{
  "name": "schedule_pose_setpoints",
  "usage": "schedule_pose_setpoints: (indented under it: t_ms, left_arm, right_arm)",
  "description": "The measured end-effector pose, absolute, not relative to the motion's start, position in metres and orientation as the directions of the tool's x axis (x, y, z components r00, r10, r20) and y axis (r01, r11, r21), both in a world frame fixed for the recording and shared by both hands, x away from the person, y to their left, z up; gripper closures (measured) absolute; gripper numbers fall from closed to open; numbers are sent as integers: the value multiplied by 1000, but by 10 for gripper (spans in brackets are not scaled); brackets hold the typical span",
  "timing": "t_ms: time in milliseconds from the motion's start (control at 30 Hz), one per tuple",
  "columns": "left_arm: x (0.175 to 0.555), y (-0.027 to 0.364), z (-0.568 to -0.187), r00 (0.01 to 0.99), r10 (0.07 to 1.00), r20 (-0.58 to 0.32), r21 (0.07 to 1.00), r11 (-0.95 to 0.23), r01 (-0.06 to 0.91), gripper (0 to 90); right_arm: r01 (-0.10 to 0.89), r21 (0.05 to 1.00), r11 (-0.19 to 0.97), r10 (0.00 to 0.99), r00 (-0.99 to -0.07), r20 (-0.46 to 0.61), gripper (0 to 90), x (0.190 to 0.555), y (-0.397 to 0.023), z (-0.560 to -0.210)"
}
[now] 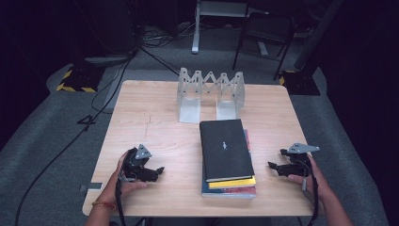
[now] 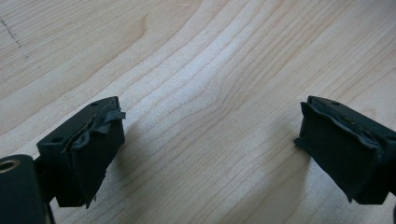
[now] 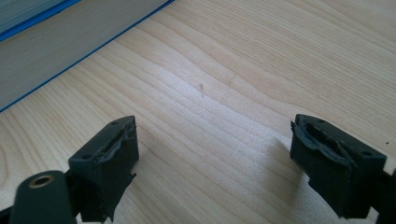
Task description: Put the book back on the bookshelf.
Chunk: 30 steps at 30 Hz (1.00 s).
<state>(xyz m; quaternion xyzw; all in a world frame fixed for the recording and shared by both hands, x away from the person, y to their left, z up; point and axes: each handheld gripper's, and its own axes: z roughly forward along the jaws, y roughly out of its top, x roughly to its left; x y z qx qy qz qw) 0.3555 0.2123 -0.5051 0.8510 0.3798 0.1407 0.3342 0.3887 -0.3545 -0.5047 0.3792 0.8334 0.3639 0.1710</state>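
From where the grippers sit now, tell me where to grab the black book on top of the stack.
Grip the black book by its right long edge, coming in level from the right with the right gripper, probably the easier side. The book lies flat on the stack, so only its thin edges offer a hold. That gripper's jaws stand open and already point at that side.
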Motion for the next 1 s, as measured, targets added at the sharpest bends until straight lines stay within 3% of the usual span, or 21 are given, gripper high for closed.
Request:
schedule_pose_setpoints:
  t_ms: [433,467,700,867,1000]
  left_arm:
    - [356,216,-505,700,714,-18,675,-508,536,68]
    - [357,216,-505,703,711,-19,675,-510,533,68]
    - [353,217,-505,695,718,-15,676,-505,537,71]
    - [349,215,-505,716,698,-6,677,-525,516,76]
    - [348,213,-505,718,696,-12,676,-523,519,73]
  right_arm:
    - [507,717,479,735,-678,-12,239,389,-355,-501]
    - [489,717,497,706,-708,-6,301,389,-355,-499]
    - [407,786,466,662,-750,-4,343,377,-346,-468]
    - [292,797,529,563,-823,-72,431,354,-318,-445]
    - [268,802,533,524,-849,-64,501,343,-306,-435]
